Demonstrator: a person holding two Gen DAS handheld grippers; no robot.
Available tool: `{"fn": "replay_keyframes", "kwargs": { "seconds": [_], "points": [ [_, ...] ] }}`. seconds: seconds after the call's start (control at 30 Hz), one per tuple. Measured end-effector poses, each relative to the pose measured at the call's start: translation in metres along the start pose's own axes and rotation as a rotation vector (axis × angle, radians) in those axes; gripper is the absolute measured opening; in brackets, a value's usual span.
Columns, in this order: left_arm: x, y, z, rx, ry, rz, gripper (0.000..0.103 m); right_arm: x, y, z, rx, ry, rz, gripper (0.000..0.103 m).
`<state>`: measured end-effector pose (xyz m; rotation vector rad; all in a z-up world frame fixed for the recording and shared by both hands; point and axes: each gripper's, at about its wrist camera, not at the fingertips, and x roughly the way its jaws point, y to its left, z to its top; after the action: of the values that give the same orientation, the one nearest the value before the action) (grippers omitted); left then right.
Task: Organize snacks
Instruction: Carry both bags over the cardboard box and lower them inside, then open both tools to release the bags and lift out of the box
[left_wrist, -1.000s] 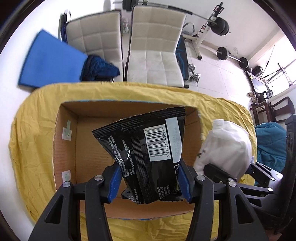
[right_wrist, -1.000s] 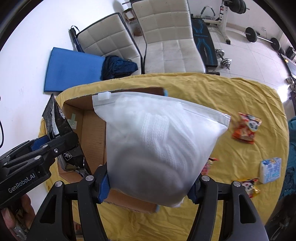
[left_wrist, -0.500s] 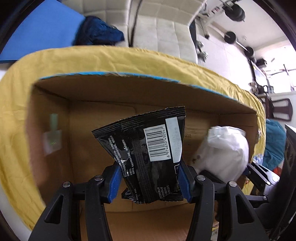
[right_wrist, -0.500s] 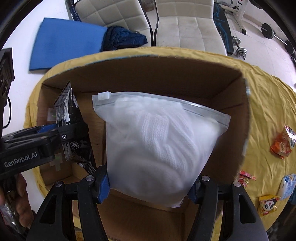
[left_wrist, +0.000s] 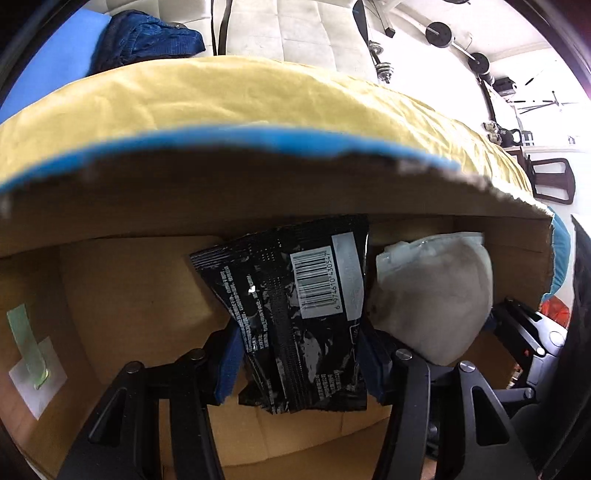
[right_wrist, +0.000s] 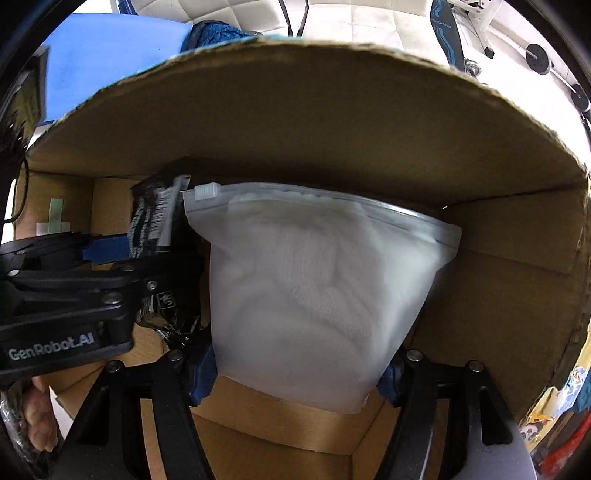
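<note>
- We have both packs down inside the cardboard box (right_wrist: 295, 122), near its far wall.
- Right gripper (right_wrist: 295, 373): jaws opening, frosted zip bag (right_wrist: 314, 295) between them, long axis up toward that wall.
- Left gripper (left_wrist: 295, 365): jaws opening, black snack pack (left_wrist: 295, 314) between them, just left of the bag.
- Release looks like it drops both onto the box floor.

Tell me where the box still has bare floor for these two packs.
Bare floor lies on the cardboard box's left, between the taped wall and the black snack packet. Crowded mid-box: packet and white zip bag hang side by side, both grippers' jaws opening.
</note>
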<state>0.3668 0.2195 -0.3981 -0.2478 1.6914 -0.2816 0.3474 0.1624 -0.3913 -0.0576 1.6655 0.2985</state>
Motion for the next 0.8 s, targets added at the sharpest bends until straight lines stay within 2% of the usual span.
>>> {"fn": "replay_keyframes", "kwargs": {
  "seconds": [0.23, 0.6, 0.7, 0.73, 0.8],
  "points": [
    [-0.009, 0.002, -0.003, -0.054, -0.015, 0.002, 0.056, 0.003, 0.001, 0.007, 0.002, 0.01, -0.008, 0.075],
    [-0.035, 0.008, -0.029, -0.07, -0.078, 0.08, 0.056, -0.012, -0.005, 0.012, 0.027, 0.009, 0.006, 0.079],
    [-0.049, 0.01, -0.042, -0.088, -0.125, 0.093, 0.056, -0.025, -0.009, 0.005, 0.03, -0.009, 0.008, 0.089],
    [-0.055, 0.013, -0.048, -0.095, -0.144, 0.098, 0.056, -0.029, -0.011, -0.004, 0.029, -0.017, 0.009, 0.098],
    [-0.065, 0.015, -0.061, -0.118, -0.177, 0.098, 0.056, -0.035, -0.008, -0.011, 0.023, -0.04, -0.009, 0.098]
  ]
}}
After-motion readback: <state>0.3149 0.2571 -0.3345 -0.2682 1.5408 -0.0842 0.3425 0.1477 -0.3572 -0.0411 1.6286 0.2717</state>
